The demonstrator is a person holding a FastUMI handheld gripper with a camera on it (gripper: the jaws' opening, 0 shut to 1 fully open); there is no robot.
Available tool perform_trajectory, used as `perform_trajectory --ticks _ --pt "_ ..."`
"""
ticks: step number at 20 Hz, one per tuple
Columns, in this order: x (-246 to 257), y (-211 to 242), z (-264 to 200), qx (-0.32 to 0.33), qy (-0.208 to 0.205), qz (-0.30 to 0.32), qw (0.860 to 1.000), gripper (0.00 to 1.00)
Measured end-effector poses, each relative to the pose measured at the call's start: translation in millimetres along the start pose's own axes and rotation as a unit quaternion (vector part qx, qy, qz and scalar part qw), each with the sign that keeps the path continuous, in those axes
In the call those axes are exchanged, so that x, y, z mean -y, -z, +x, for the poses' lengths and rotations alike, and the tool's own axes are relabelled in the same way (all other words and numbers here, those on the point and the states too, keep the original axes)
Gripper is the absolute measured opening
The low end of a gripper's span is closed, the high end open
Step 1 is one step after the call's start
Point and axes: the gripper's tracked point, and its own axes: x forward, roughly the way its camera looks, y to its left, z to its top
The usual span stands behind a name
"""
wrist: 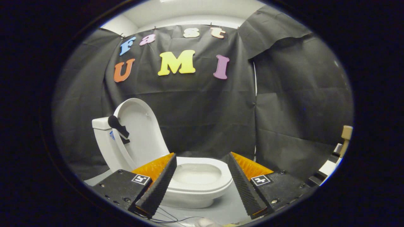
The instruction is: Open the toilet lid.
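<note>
Toilet lid (139,129) stands raised against the tank (101,123), beyond and left of our tongs (202,179), which gape released around the bowl (197,176). Our worry: a stray nudge of the handle (118,126) could tip it shut again.

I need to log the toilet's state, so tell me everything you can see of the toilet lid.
The toilet lid is white, smooth and glossy like plastic, oval, and already raised, standing nearly upright against the tank. Its underside shows small bumpers. A black lever-like piece sits across its edge. It stands beyond the open gripper, whose fingers touch nothing; the bowl lies between them.
</note>
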Motion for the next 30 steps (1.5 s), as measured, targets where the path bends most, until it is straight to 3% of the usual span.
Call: perform_trajectory --ticks 30 --pt "1.3 -6.9 -2.0 0.009 0.008 -0.008 1.000 1.00"
